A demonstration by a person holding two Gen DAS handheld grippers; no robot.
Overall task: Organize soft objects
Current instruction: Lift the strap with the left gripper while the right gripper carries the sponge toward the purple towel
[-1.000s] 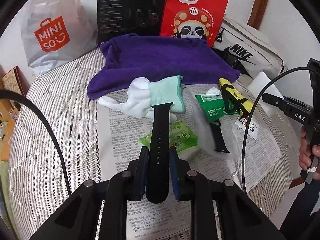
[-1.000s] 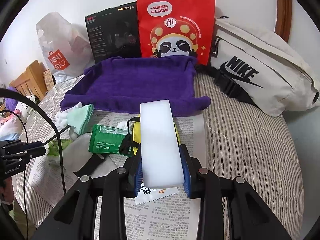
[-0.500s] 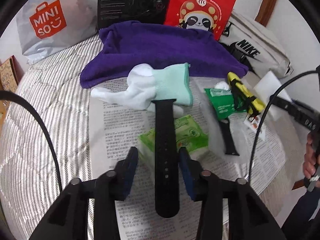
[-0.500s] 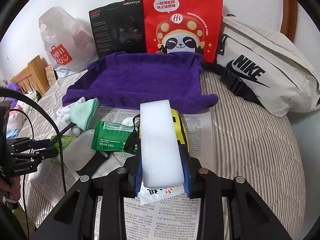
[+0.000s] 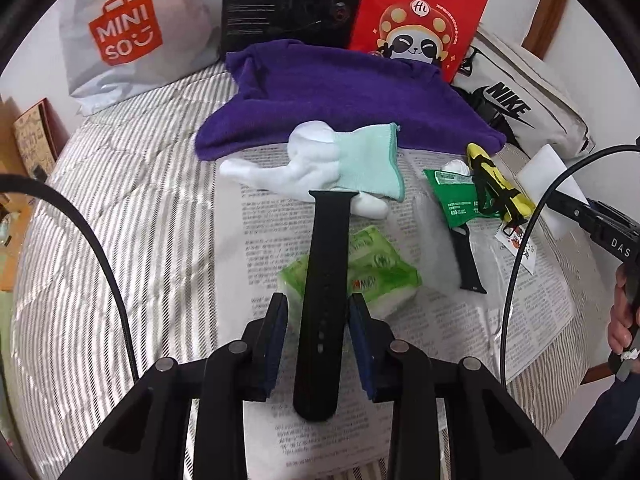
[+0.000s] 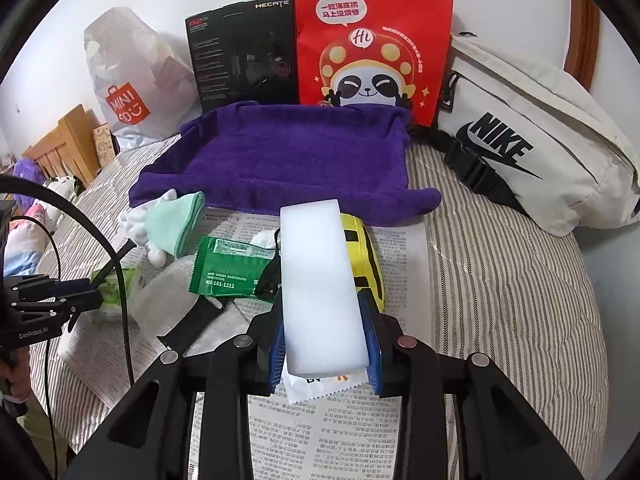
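Note:
A black watch strap (image 5: pixel 326 280) lies lengthwise between the jaws of my left gripper (image 5: pixel 318 300). The jaws stand open, with a gap on each side of the strap. Its far end rests over a green tissue pack (image 5: pixel 380 268) on the newspaper (image 5: pixel 268 240). My right gripper (image 6: pixel 322 308) is shut on a white foam block (image 6: pixel 320 280), held above a yellow plush piece (image 6: pixel 366 256). A white glove with a mint cuff (image 5: pixel 320 160) lies at the edge of the purple towel (image 5: pixel 344 96). A green sachet (image 5: pixel 452 196) and a second black strap (image 5: pixel 466 256) lie to the right.
Against the wall behind the purple towel (image 6: pixel 280 160) stand a MINISO bag (image 5: pixel 120 36), a black box (image 6: pixel 244 60) and a red panda bag (image 6: pixel 372 44). A white Nike bag (image 6: pixel 520 148) lies at the right on the striped bedcover (image 6: pixel 500 280). A person's hand (image 5: pixel 622 320) holds the right gripper's handle.
My left gripper's jaws have come apart off the black strap, which now lies loose between them. The right gripper keeps its hold on the white block.

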